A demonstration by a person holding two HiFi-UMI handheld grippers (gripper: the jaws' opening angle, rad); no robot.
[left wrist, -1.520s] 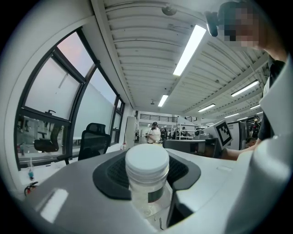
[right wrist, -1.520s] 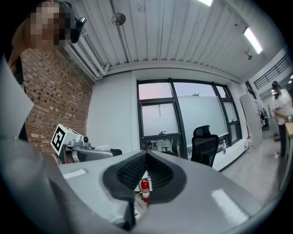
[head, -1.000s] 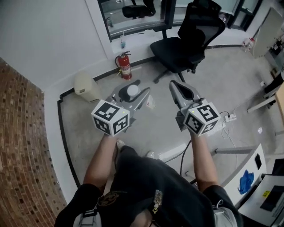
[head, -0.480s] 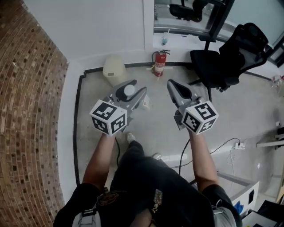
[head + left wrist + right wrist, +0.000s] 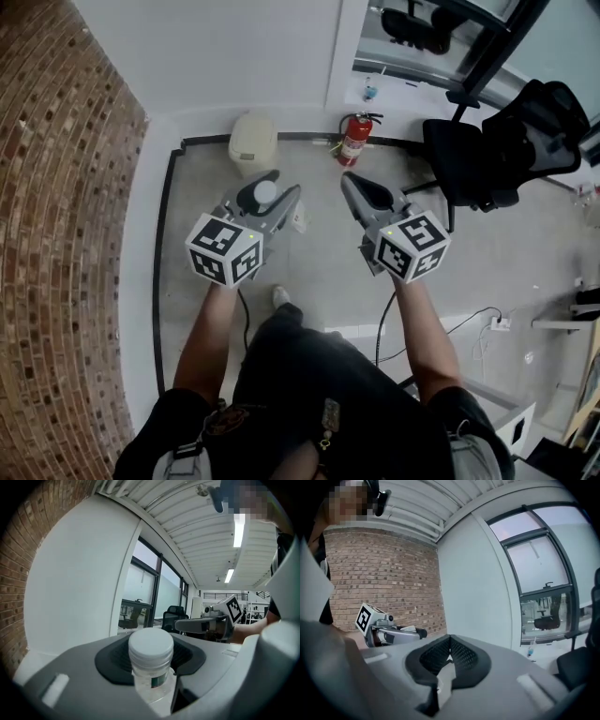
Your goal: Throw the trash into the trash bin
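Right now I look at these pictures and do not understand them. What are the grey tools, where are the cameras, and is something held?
A person holds a two-jaw gripper in each hand. The head view looks down from the person's head; the other two pictures come from a camera on each gripper. The left gripper is shut on a clear bottle with a white cap. The right gripper has its jaws together, with nothing seen between them. On the floor ahead stand a beige trash bin and a red fire extinguisher.
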